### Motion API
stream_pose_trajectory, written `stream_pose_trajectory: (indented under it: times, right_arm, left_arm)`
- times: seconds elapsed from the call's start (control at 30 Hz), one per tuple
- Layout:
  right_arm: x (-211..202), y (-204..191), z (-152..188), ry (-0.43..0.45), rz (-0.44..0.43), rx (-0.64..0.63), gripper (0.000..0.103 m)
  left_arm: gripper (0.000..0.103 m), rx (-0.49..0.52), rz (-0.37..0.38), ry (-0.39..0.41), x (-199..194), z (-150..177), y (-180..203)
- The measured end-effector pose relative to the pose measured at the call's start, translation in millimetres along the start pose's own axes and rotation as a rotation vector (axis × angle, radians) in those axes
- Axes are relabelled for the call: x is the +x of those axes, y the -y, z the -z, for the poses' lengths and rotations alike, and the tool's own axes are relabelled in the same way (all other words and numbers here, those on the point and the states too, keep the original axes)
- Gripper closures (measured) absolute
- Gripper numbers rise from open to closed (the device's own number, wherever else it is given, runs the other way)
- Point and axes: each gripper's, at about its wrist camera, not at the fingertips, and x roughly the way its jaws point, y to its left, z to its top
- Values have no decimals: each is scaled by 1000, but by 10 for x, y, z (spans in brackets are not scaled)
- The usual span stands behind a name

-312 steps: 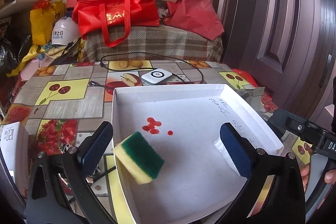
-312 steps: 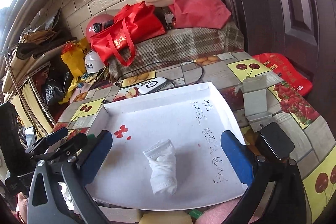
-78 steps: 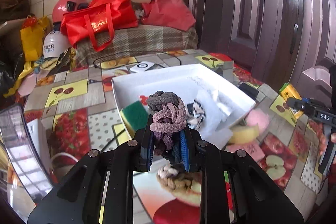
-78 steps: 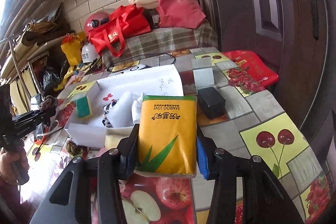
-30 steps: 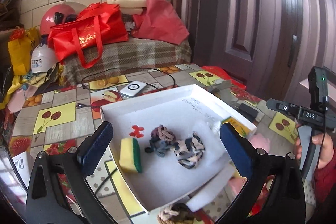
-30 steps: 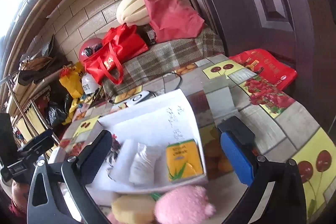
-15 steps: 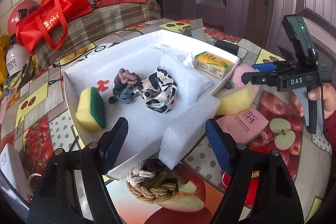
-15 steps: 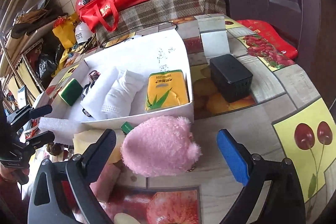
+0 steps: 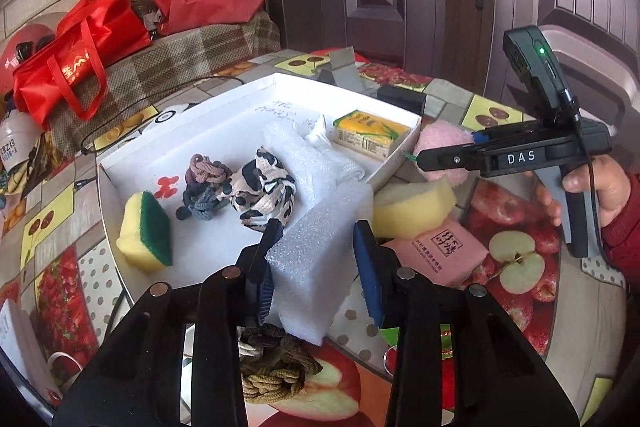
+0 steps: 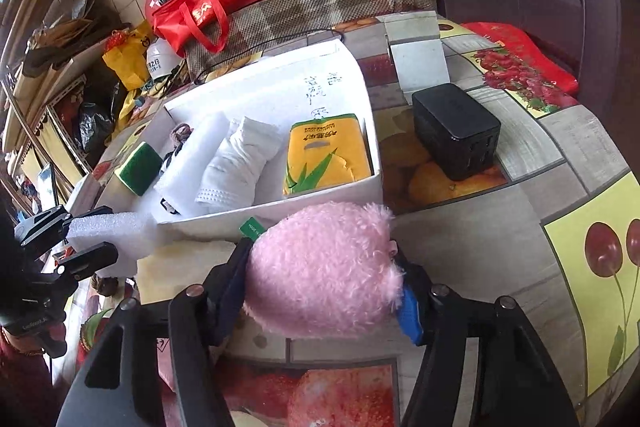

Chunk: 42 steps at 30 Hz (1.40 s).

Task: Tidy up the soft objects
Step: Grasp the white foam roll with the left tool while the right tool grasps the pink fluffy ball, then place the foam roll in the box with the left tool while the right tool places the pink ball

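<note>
My left gripper (image 9: pixel 318 267) is shut on a white foam block (image 9: pixel 316 259) at the near edge of the white box (image 9: pixel 188 111). My right gripper (image 10: pixel 320 287) is shut on a pink plush toy (image 10: pixel 324 267) on the table just outside the box (image 10: pixel 320 203); the toy also shows in the left wrist view (image 9: pixel 444 139). In the box lie a green-and-yellow sponge (image 9: pixel 146 227), hair ties (image 9: pixel 204 183), a cow-print cloth (image 9: pixel 264 195), white foam wrap (image 9: pixel 304 155) and a yellow tissue pack (image 9: pixel 368 133).
Outside the box lie a yellow sponge (image 9: pixel 412 203), a pink tissue pack (image 9: pixel 436 257) and a brown knotted rope (image 9: pixel 276 367). A black charger (image 10: pixel 456 135) stands right of the box. Red bags (image 9: pixel 76 55) sit on a checked bench behind the table.
Both grippers have closed: the left on the white foam block, the right on the pink plush toy. Both moved in closer to their objects.
</note>
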Motion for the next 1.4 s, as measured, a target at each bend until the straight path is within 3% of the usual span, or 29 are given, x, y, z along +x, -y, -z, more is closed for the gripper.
stream_pose_trajectory:
  times: [0.27,0.53,0.63,0.83,0.97,1.13,1.23,1.4]
  right_arm:
    - [-199,59,5,110,-2,49,40]
    - [-357,53,-4,206,-14,67,40]
    - [-512,-11,-32,301,-9,49,40]
    - [-619,-178,-205,422,-6,41,40]
    - [-505,-233,-408,424,-26,45,40]
    - [-250,-340,-636,383,-54,51,40]
    - [-45,-376,-777,329,-91,65,40]
    - [322,-444,-960,207,-70,89,40]
  left_arm:
    - [81,-82,38,108,-246,-99,-132]
    - [82,-161,47,216,-450,-143,-252]
    - [82,-168,-36,285,-543,-183,-292]
    - [82,-321,-171,381,-602,-319,-600]
    - [82,-355,-215,407,-587,-452,-724]
    - [82,-396,-212,394,-413,-542,-845]
    - [82,-441,-186,359,-222,-523,-951]
    - [82,-476,-166,294,24,-481,-1054]
